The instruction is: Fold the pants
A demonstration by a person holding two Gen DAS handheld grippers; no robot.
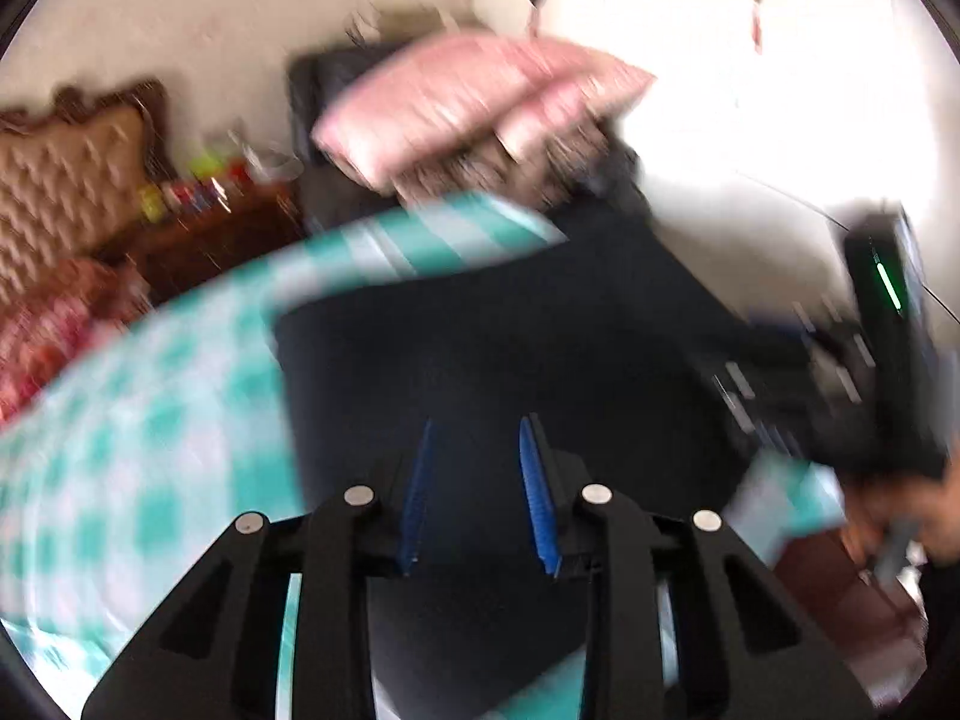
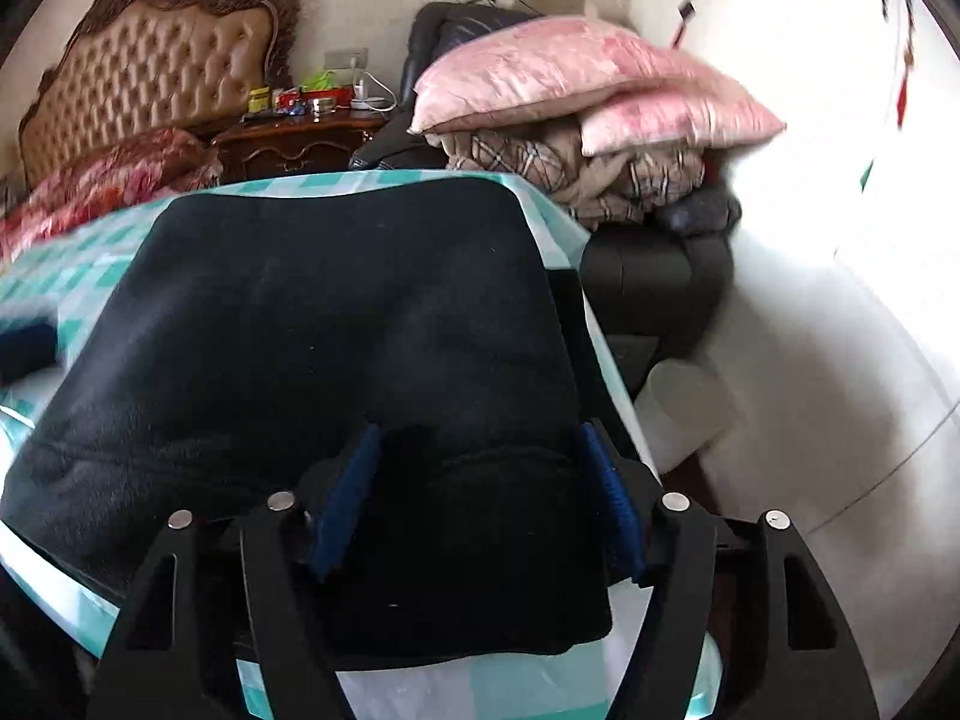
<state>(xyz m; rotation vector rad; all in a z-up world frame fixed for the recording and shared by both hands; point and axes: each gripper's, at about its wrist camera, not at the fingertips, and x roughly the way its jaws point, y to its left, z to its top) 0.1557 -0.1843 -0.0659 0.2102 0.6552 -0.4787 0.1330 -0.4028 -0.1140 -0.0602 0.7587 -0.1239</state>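
Dark navy pants (image 2: 336, 324) lie folded on a teal-and-white checked table cover (image 2: 78, 264). My right gripper (image 2: 480, 438) is open, its blue pads (image 2: 345, 498) spread over the near edge of the pants with cloth between them. In the blurred left wrist view the pants (image 1: 480, 348) fill the middle. My left gripper (image 1: 477, 432) is open just above the cloth, blue pads (image 1: 537, 492) apart. The right gripper's body (image 1: 888, 330) shows at the right edge, a hand below it.
Pink pillows (image 2: 570, 72) rest on plaid bedding (image 2: 588, 174) on a black chair (image 2: 654, 270) beyond the table. A tufted headboard (image 2: 150, 66), a red quilt (image 2: 102, 180) and a cluttered wooden nightstand (image 2: 294, 144) stand at the back left. A white bin (image 2: 684, 408) sits right of the table.
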